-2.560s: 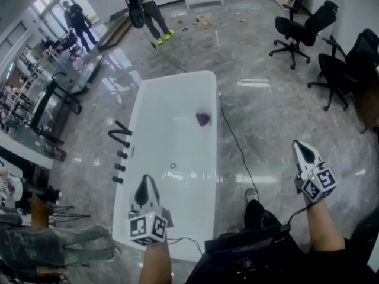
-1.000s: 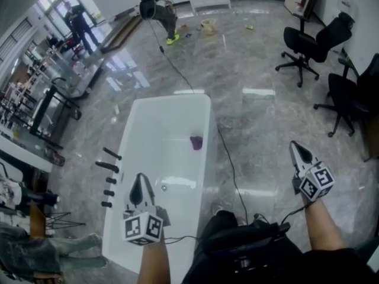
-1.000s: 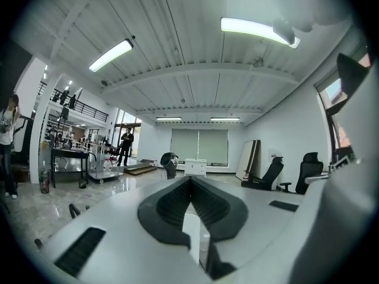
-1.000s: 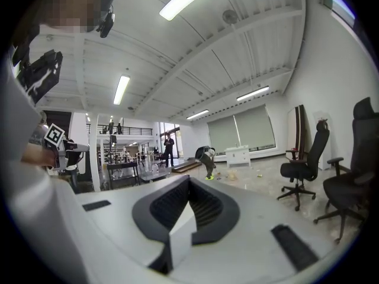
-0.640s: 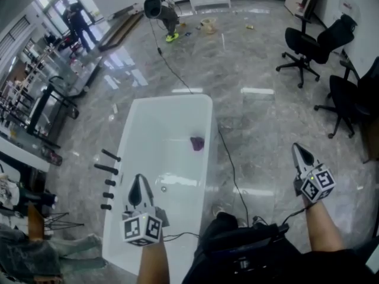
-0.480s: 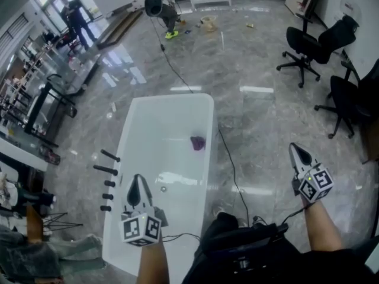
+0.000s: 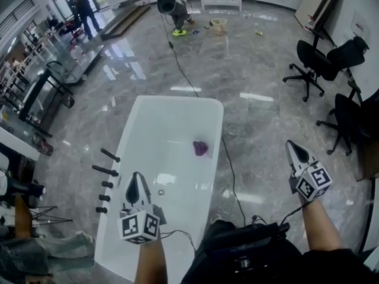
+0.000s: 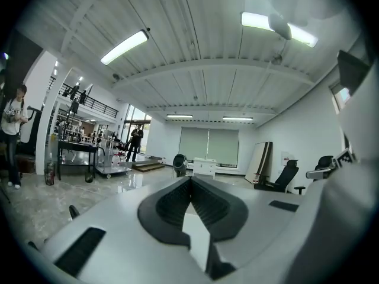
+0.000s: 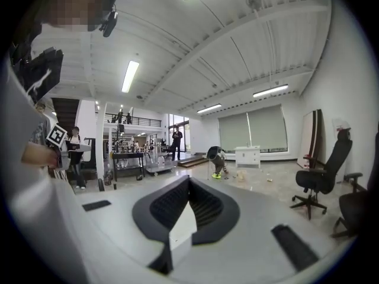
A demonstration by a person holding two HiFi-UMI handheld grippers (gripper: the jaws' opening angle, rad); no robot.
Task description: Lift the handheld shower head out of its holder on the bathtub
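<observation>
A white bathtub (image 7: 204,108) lies lengthwise ahead in the head view. A row of dark fittings (image 7: 105,170) stands on its left rim: two long bars and three short knobs. I cannot tell which one is the shower head. My left gripper (image 7: 135,175) hovers shut and empty over the tub's near left part, to the right of the fittings and apart from them. My right gripper (image 7: 290,143) is shut and empty over the floor, right of the tub. Both gripper views look level across the hall, with the left gripper (image 8: 190,179) and the right gripper (image 9: 188,178) shut.
A purple thing (image 7: 201,148) lies in the tub, with a drain (image 7: 160,192) nearer me. A black cable (image 7: 232,173) runs along the floor by the tub's right side. Office chairs (image 7: 317,61) stand at the right, racks and tables (image 7: 41,90) at the left, and people at the far end.
The whole view has shifted as I move across the hall: the tub now sits a little further right. Both grippers stay shut and keep their places in the view.
</observation>
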